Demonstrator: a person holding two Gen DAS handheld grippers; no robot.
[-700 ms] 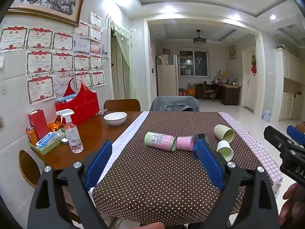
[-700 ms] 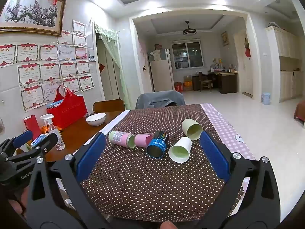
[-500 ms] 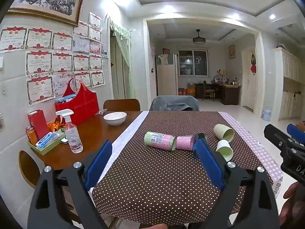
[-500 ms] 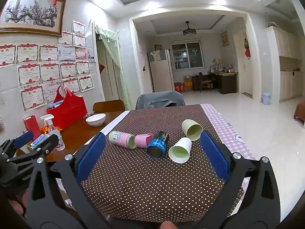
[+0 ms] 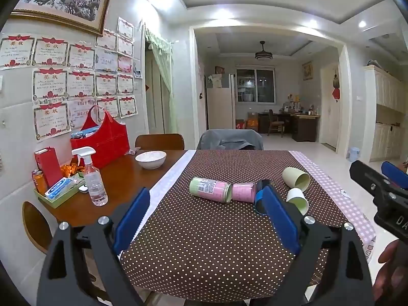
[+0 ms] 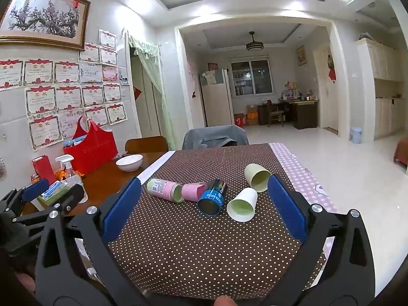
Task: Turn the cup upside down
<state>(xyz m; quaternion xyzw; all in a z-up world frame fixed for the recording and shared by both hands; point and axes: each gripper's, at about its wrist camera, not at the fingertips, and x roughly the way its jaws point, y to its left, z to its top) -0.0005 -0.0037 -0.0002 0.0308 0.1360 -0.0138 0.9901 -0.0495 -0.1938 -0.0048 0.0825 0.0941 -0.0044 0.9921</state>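
Several cups lie on their sides on the brown dotted tablecloth (image 6: 204, 250): a green-and-pink cup (image 6: 164, 189), a pink cup (image 6: 193, 191), a blue-and-black cup (image 6: 213, 197), a white cup (image 6: 242, 205) and a pale green cup (image 6: 257, 177). They also show in the left wrist view, with the green-and-pink cup (image 5: 210, 189) and pale green cup (image 5: 295, 177) plain. My right gripper (image 6: 204, 204) is open and empty, above the near table edge, short of the cups. My left gripper (image 5: 206, 216) is open and empty, to the left of it.
On the bare wood at the left stand a white bowl (image 5: 150, 159), a spray bottle (image 5: 93, 178), a red bag (image 5: 102, 142) and a green tray (image 5: 60, 193) of small items. Chairs stand at the far table end. The wall is close on the left.
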